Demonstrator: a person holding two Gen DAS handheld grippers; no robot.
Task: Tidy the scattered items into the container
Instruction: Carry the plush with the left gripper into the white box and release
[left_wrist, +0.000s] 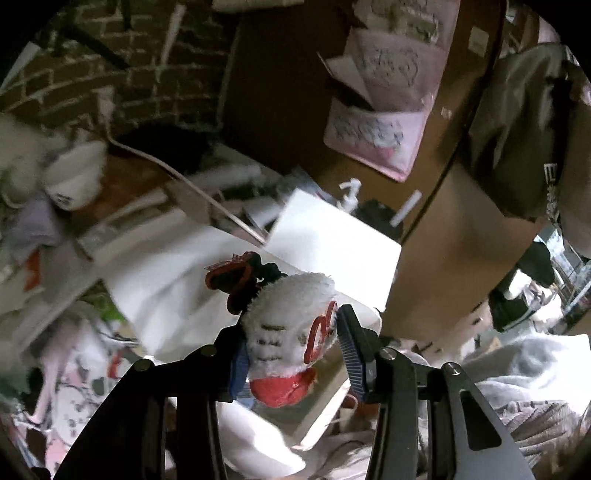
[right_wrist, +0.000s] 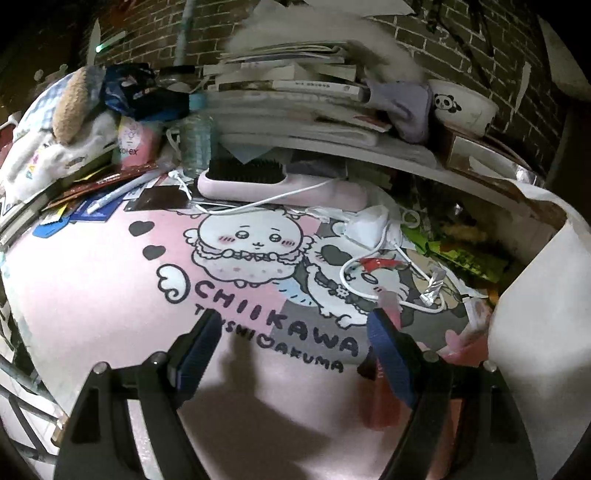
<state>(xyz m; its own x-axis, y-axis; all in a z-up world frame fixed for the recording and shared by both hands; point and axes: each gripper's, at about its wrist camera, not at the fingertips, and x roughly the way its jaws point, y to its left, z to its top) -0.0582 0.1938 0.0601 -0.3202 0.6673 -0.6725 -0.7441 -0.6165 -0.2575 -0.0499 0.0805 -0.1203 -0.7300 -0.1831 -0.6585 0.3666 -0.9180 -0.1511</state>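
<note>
Item: white plush toy (left_wrist: 291, 321), red mouth, red glasses, dark tuft with red bow. Your left gripper (left_wrist: 291, 354) has it clamped between both blue pads, jaws partly closed on its sides, tilted downward above the white bag (left_wrist: 332, 236) with the open mouth.

Surroundings: brown cabinet (left_wrist: 454, 236) just beside the bag; pink wall pocket (left_wrist: 380, 122) above.

Your right gripper (right_wrist: 291, 354) hangs jaws wide apart, holding nothing, angled down over the pink character mat (right_wrist: 92, 295).

On the mat's far edge: pink hairbrush (right_wrist: 273, 184), white charger and cable (right_wrist: 369, 225), red clip (right_wrist: 376, 263). Stacked books (right_wrist: 295, 92) and panda bowl (right_wrist: 465, 105) behind. Mat's near and left areas lie bare; white bag wall (right_wrist: 543, 314) borders its right edge.
</note>
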